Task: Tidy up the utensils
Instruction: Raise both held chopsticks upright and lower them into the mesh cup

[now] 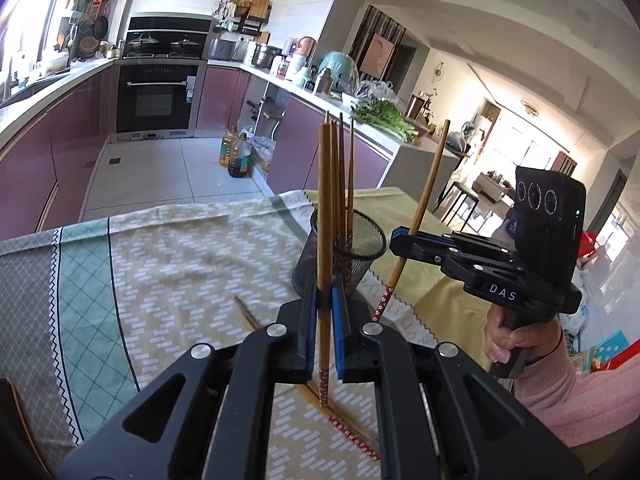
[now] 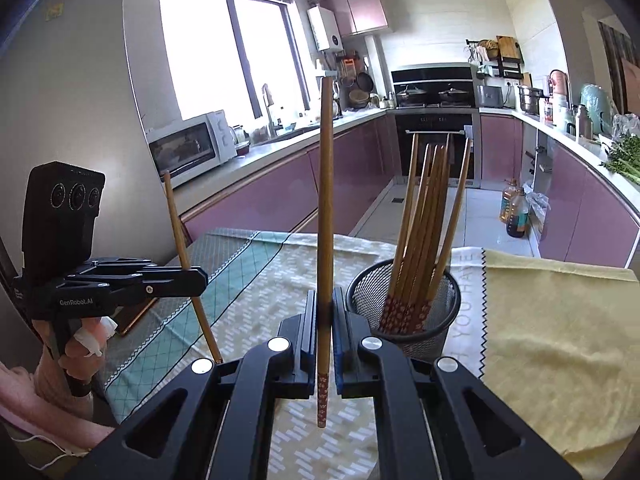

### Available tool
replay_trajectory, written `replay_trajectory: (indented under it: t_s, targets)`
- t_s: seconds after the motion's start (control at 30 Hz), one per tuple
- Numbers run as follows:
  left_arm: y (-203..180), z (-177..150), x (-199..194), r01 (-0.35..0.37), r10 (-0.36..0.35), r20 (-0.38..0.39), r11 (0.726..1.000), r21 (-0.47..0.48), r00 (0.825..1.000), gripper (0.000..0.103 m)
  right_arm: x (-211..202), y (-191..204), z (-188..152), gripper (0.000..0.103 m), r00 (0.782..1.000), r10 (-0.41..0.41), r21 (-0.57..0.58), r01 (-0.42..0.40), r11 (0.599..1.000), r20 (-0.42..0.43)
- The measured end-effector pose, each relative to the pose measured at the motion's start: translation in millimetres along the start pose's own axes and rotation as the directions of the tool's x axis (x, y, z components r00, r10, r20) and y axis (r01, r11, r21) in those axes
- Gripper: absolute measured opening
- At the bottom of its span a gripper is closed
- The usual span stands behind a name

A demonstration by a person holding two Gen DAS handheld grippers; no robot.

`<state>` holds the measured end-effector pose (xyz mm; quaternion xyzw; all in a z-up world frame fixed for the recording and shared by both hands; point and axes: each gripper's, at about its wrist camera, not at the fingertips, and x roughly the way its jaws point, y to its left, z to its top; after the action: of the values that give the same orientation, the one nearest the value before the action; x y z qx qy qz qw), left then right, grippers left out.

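Note:
My left gripper (image 1: 325, 292) is shut on a wooden chopstick (image 1: 325, 200) held upright just in front of the black mesh cup (image 1: 360, 256). My right gripper (image 2: 325, 304) is shut on another chopstick (image 2: 325, 208), also upright, left of the mesh cup (image 2: 436, 320), which holds several chopsticks (image 2: 424, 220) with red patterned tips down. The right gripper (image 1: 400, 240) shows in the left wrist view, right of the cup, with its chopstick (image 1: 428, 188). The left gripper (image 2: 200, 276) shows in the right wrist view with its chopstick (image 2: 180, 232). Two chopsticks (image 1: 352, 436) lie on the cloth under my left gripper.
The table carries a green, grey and yellow patterned cloth (image 1: 180, 272) and a plain yellow cloth (image 2: 560, 340). Purple kitchen cabinets (image 2: 280, 196), an oven (image 1: 154, 96) and oil bottles on the floor (image 1: 236, 152) lie beyond the table's far edge.

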<state>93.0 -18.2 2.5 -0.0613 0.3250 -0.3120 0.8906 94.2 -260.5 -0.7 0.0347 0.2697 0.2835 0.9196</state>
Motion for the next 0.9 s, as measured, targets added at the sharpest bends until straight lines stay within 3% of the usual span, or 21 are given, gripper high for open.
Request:
replay_trajectory:
  t_s: [0.5,0.9]
  targets:
    - [-17,64,1,0.067,-0.072,0.126,0.997,0.042,0.989,0.007,-22,-18,39,0.006,0.993,-0.033,0.009,0.032,0.999,0.109]
    - [-51,104,12,0.032,-0.056,0.203,0.993,0.118,0.978,0.007,-18,-30,62,0.006,0.984,-0.065,0.011,0.064,0.998,0.165]
